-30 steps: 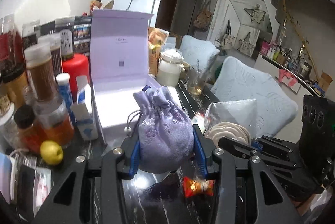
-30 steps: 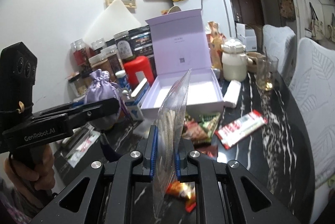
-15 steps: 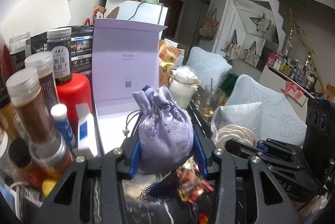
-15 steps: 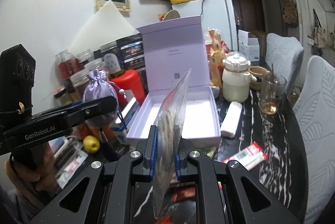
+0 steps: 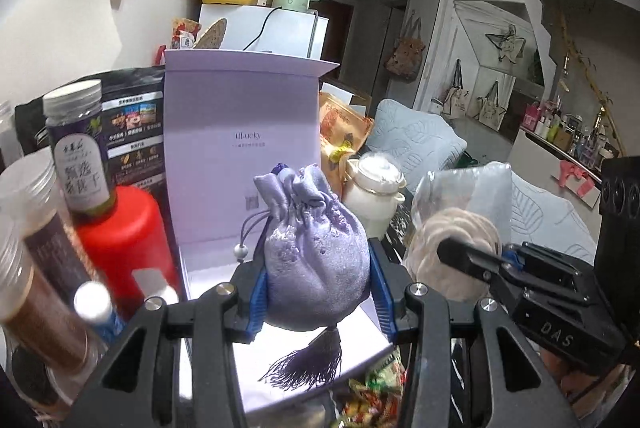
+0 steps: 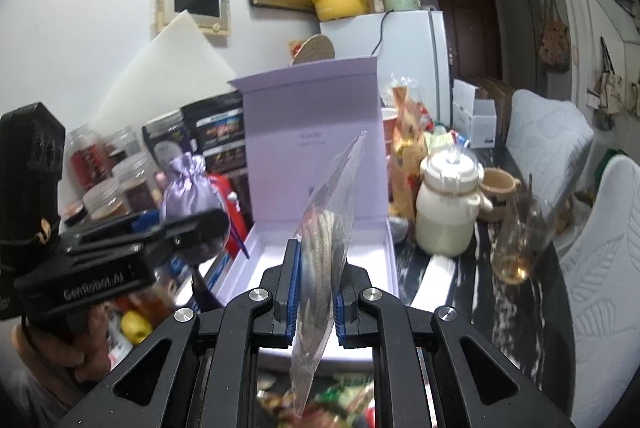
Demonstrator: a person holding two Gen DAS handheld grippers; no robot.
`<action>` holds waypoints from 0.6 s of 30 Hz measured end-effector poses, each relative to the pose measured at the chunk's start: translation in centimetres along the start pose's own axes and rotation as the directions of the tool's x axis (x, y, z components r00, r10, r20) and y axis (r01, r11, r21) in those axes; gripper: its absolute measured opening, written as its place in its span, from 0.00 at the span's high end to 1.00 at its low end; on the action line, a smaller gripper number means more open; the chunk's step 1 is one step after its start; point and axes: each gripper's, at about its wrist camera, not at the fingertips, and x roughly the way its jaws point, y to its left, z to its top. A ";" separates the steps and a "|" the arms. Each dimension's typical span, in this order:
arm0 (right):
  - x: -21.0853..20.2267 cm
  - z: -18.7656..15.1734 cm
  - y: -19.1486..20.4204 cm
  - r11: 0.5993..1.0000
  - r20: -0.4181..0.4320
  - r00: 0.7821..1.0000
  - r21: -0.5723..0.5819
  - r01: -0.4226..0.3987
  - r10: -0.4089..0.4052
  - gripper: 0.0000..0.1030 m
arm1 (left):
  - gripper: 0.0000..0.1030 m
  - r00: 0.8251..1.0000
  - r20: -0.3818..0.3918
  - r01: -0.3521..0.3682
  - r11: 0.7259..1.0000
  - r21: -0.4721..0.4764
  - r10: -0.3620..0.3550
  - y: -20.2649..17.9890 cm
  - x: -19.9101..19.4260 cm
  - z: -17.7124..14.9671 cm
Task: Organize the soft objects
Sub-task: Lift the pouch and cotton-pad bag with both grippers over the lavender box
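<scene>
Lilac satin, gathered at a drawstring neck, identifies the pouch (image 5: 316,256) clamped between the blue pads of the left gripper (image 5: 318,292), its purple tassel hanging below the jaws. The right gripper (image 6: 314,292) is closed tight on a clear plastic bag (image 6: 328,228) containing a coiled cream cord, the bag standing edge-on between the pads. Compared with a second ago, both grippers have advanced together across the worktop toward the open lavender gift box (image 5: 240,148): the box now fills far more of each view, and in the left wrist view the pouch sits over the white tray of the box rather than short of it. Neither grip has altered during the approach. By this reading, transport is almost complete and the next stage is lowering and release into the tray (image 6: 360,240), which appears empty where it is visible. The worktop (image 6: 484,292) is dark marble with white veining and is heavily crowded: spice jars and a red canister (image 5: 120,240) stand on the left of the box, a cream ceramic pot (image 6: 448,212) and a glass on its right, and snack packets lie near the front. Behind stand a white refrigerator carrying a yellow pot and a green kettle, a framed picture and quilted chairs.
</scene>
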 end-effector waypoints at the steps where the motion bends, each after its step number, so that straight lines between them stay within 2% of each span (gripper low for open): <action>1: 0.3 0.4 -0.2 1.000 0.008 1.000 -0.001 0.005 -0.005 0.86 | 0.58 1.000 0.002 0.001 1.000 0.003 -0.001 0.0 0.2 0.3; 13: 4.3 4.0 -1.9 1.000 0.037 0.999 -0.024 0.012 -0.011 0.86 | 0.58 0.999 0.050 -0.021 0.998 0.062 0.018 0.4 4.1 4.0; 18: 6.1 5.0 -2.4 0.999 0.044 0.999 -0.032 0.007 -0.006 0.86 | 0.58 0.999 0.034 -0.041 0.996 0.075 0.039 1.1 6.3 5.0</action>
